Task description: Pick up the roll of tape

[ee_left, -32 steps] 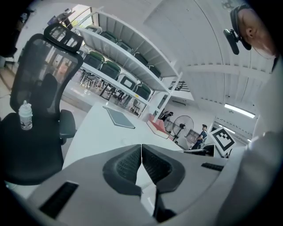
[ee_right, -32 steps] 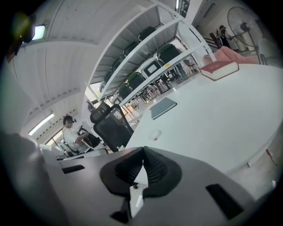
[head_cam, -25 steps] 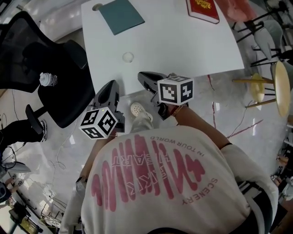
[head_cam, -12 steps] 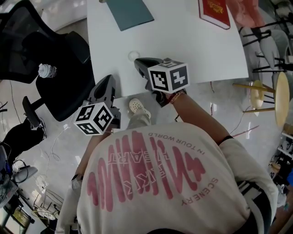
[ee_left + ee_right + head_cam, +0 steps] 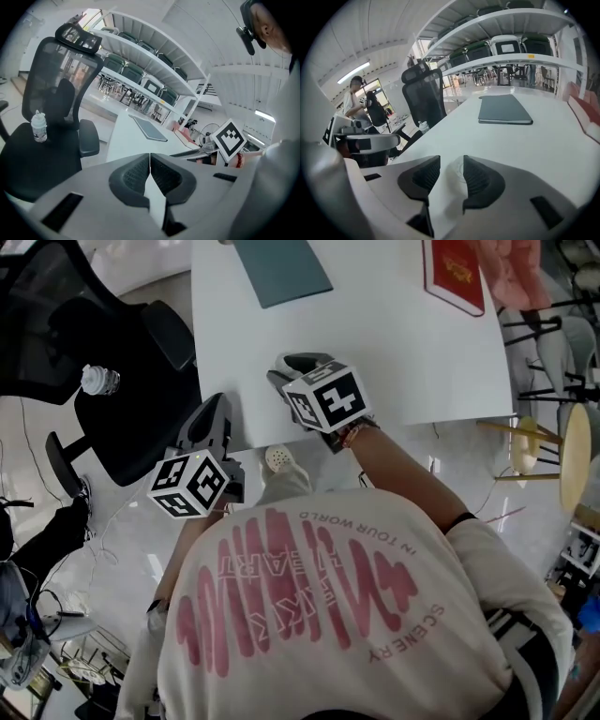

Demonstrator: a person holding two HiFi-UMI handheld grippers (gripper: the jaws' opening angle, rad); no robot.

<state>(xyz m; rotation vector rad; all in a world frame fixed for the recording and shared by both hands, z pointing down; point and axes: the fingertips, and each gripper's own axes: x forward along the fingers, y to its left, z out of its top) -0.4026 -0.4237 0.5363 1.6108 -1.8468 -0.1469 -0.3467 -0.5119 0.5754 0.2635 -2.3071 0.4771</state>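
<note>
The roll of tape is a small clear ring lying flat on the white table, near its front left corner. In the right gripper view it sits between the jaws, close to the right-hand one. My right gripper points down over that spot; its jaws have just been opening and stand apart with the ring between them, not pressed. In the head view the gripper hides the roll. My left gripper hangs off the table's left front corner, shut and empty.
A grey-blue notebook lies at the table's far side, a red book at the far right. A black office chair with a plastic bottle on its seat stands left of the table. A wooden stool stands at the right.
My right gripper has gone forward and down over the tape roll, rolled, and opened its jaws around it. The left gripper has drifted a little along the table's corner, still shut.
</note>
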